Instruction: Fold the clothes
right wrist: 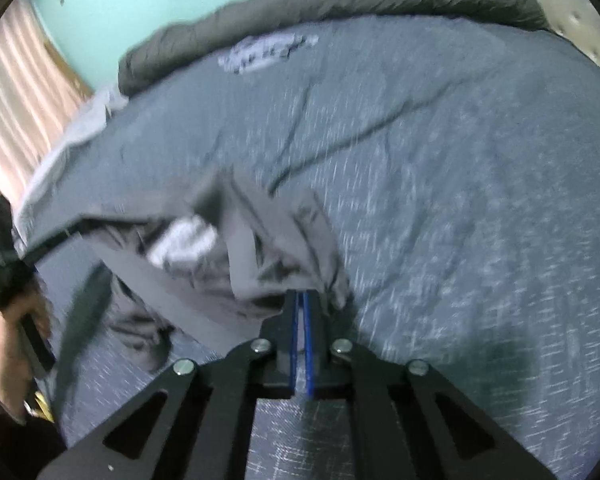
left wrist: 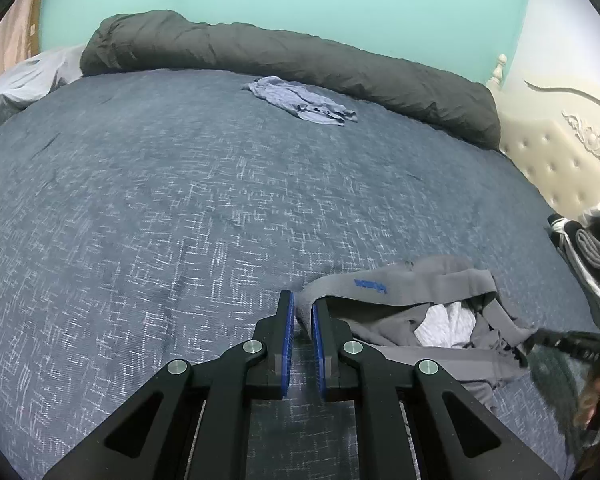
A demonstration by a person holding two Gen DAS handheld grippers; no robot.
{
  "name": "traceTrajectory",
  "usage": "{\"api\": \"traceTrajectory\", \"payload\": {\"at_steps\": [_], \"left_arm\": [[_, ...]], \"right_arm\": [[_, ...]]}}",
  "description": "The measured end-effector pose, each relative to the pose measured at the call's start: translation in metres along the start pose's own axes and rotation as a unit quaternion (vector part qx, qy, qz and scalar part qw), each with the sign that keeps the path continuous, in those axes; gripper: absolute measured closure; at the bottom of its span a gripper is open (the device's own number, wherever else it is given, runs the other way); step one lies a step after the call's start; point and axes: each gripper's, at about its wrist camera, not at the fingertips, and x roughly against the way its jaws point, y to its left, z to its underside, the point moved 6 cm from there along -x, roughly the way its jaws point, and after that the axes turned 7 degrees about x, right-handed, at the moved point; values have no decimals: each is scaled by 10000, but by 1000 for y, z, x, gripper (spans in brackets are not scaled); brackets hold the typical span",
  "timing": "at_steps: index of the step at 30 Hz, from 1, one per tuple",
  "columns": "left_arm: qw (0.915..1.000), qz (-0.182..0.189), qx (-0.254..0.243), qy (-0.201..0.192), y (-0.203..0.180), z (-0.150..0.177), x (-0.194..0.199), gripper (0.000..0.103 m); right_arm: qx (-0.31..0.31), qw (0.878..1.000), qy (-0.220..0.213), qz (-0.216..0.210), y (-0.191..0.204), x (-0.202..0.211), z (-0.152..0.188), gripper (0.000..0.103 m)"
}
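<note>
A grey garment (left wrist: 404,312) with a blue-lettered waistband and white lining lies crumpled on the blue bedspread (left wrist: 180,208). My left gripper (left wrist: 303,306) is closed on the waistband's left end, cloth pinched between its blue pads. In the right wrist view, which is motion-blurred, my right gripper (right wrist: 301,300) is shut on the garment's (right wrist: 236,248) near edge. The cloth stretches between the two grippers; the left gripper shows at the left of the right wrist view (right wrist: 4,248).
A light blue crumpled garment (left wrist: 300,100) lies far across the bed, near a rolled dark grey duvet (left wrist: 292,56). A cream tufted headboard (left wrist: 560,160) is at the right, with a stack of folded clothes (left wrist: 584,248) below it. A pink curtain (right wrist: 16,92) hangs left.
</note>
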Motion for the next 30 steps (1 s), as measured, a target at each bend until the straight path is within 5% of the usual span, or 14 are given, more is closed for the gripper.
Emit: {"api": "traceTrajectory", "payload": {"at_steps": [4, 9, 11, 12, 13, 19, 20, 22, 24, 30], "left_arm": [[10000, 1, 13, -10, -1, 0, 0, 94], [10000, 14, -45, 21, -5, 2, -3, 94], [10000, 15, -59, 17, -5, 1, -2, 94], [10000, 16, -54, 16, -5, 1, -2, 94], [10000, 17, -49, 16, -4, 1, -2, 94], [10000, 28, -25, 28, -2, 1, -1, 94], [10000, 31, -23, 29, -2, 0, -1, 94], [10000, 40, -16, 29, -1, 0, -1, 94], [10000, 51, -16, 32, -1, 0, 0, 94], [10000, 61, -2, 30, 1, 0, 1, 94]], "right_arm": [[-19, 9999, -143, -45, 1, 12, -13, 101], [129, 9992, 316, -196, 16, -9, 0, 100], [256, 9981, 511, -208, 24, -16, 5, 90], [305, 9976, 581, -203, 28, -19, 7, 71], [349, 9973, 621, -171, 31, -20, 10, 62], [415, 9958, 780, 224, 26, -37, 17, 63], [432, 9956, 786, 259, 24, -38, 17, 67], [582, 9943, 821, 354, 23, -40, 18, 90], [657, 9936, 833, 384, 22, -41, 19, 98], [525, 9972, 433, 308, 18, -19, 7, 102]]}}
